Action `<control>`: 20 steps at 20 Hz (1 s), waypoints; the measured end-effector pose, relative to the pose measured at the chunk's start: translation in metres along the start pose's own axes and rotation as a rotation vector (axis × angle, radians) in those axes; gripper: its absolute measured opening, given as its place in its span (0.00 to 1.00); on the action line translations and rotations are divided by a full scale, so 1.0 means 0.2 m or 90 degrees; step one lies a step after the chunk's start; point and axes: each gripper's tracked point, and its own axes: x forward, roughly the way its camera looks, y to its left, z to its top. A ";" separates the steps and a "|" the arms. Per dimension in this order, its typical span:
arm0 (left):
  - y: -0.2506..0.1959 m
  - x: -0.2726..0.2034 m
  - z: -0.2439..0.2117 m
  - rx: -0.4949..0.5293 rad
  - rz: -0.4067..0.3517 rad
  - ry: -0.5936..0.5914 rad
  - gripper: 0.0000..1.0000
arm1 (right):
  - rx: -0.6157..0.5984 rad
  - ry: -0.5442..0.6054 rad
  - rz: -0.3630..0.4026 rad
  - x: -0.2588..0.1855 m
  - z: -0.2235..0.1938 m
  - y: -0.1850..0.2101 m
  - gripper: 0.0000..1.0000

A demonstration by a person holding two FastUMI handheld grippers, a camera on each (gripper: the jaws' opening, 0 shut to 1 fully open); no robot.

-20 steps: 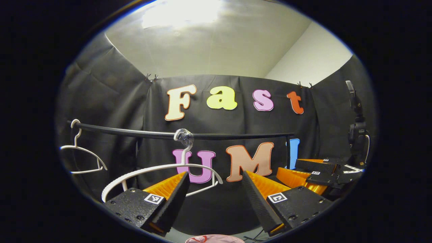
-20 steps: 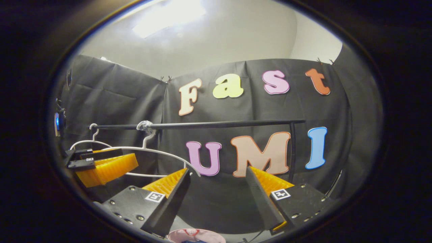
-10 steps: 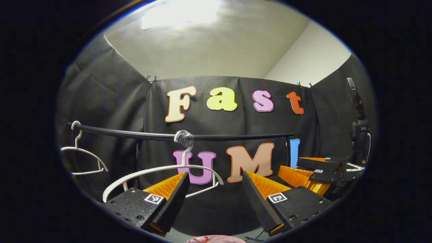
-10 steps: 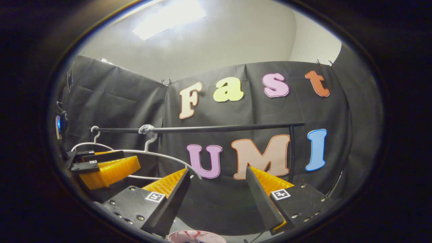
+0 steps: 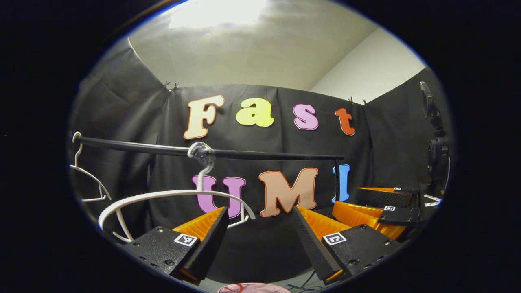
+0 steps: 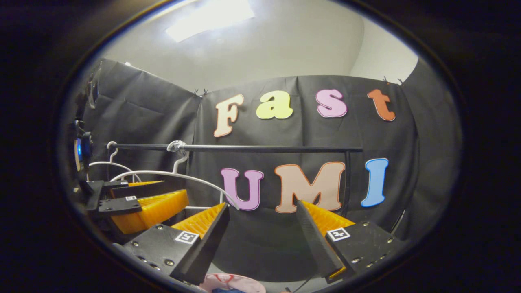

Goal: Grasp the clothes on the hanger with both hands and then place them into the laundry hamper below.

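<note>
no readable text here. small square coded tags sit on the left gripper, lower middle of the left gripper view, and on the right gripper, lower middle of the right gripper view. patterns only, no letters or numbers. nothing else carries a legible label.

Ceiling light glares; edges bend, dim.

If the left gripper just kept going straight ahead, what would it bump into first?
Probably the booth's black cloth wall. The left gripper is open and empty, and the white hanger hangs left of its line, near the left finger, so it might brush that. Depth is hard to judge.
</note>
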 end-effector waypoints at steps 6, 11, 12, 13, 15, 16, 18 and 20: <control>-0.14 0.07 -0.02 -0.010 -0.052 -0.006 0.95 | -0.045 -0.032 -0.055 -0.13 0.05 -0.13 0.94; -0.29 0.12 -0.04 -0.039 -0.080 -0.015 0.95 | -0.077 -0.037 -0.108 -0.25 0.05 -0.29 0.97; -0.32 0.13 -0.07 -0.039 -0.086 -0.011 0.95 | -0.072 -0.039 -0.115 -0.27 0.05 -0.31 0.97; -0.36 0.15 -0.09 -0.039 -0.092 -0.008 0.95 | -0.065 -0.041 -0.123 -0.29 0.04 -0.35 0.97; -0.44 0.18 -0.15 -0.035 -0.101 0.003 0.95 | -0.063 -0.049 -0.147 -0.32 0.02 -0.45 0.97; -0.47 0.20 -0.20 -0.029 -0.103 0.013 0.95 | -0.068 -0.052 -0.161 -0.35 0.01 -0.52 0.97; -0.53 0.25 -0.30 -0.021 -0.102 0.030 0.96 | -0.089 -0.054 -0.186 -0.39 -0.02 -0.65 0.97; -0.61 0.31 -0.39 -0.026 -0.106 0.038 0.95 | -0.111 -0.041 -0.202 -0.41 -0.07 -0.77 0.97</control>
